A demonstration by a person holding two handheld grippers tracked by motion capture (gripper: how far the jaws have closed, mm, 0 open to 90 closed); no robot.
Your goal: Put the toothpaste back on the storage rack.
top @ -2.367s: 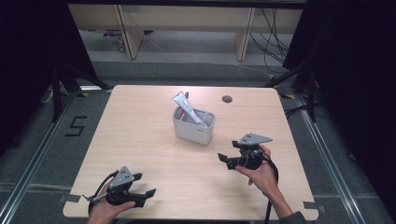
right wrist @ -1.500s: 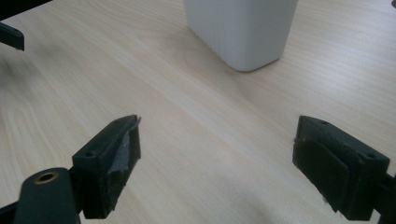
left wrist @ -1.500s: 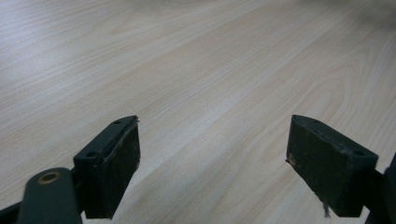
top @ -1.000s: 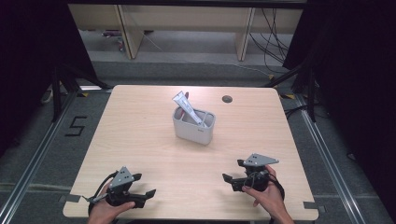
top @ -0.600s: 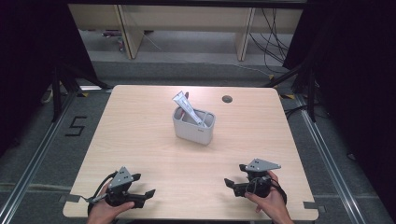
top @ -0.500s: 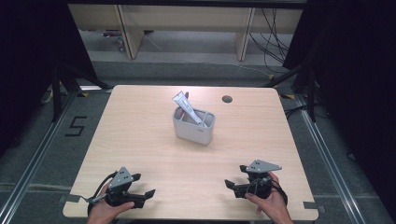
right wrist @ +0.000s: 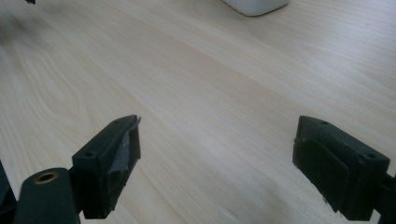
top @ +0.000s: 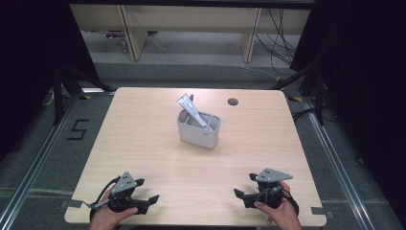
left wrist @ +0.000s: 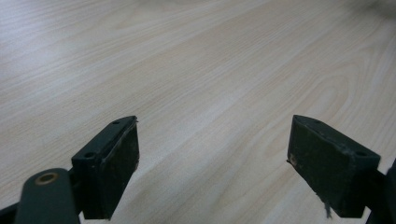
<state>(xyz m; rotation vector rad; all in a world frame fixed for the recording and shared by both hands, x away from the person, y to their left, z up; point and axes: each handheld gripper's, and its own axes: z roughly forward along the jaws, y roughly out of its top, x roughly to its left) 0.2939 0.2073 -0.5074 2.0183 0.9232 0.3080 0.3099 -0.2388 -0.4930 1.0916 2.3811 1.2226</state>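
A white rectangular holder stands near the middle of the wooden table, and a white tube leans out of it toward the back left. My left gripper rests at the front left of the table, held by a hand; its jaws stand wide open over bare wood. At the front right, my right gripper lies in the other hand, open as well, with nothing between its pads. The holder's base peeks in at the top of the right gripper view.
A round cable hole sits near the table's back edge. Dark floor, metal rails and a floor marking "5" surround the table. Shelving and cables stand behind it.
My right gripper has drawn back from the table's right middle to the front right edge and come to rest there. The left gripper has stayed put.
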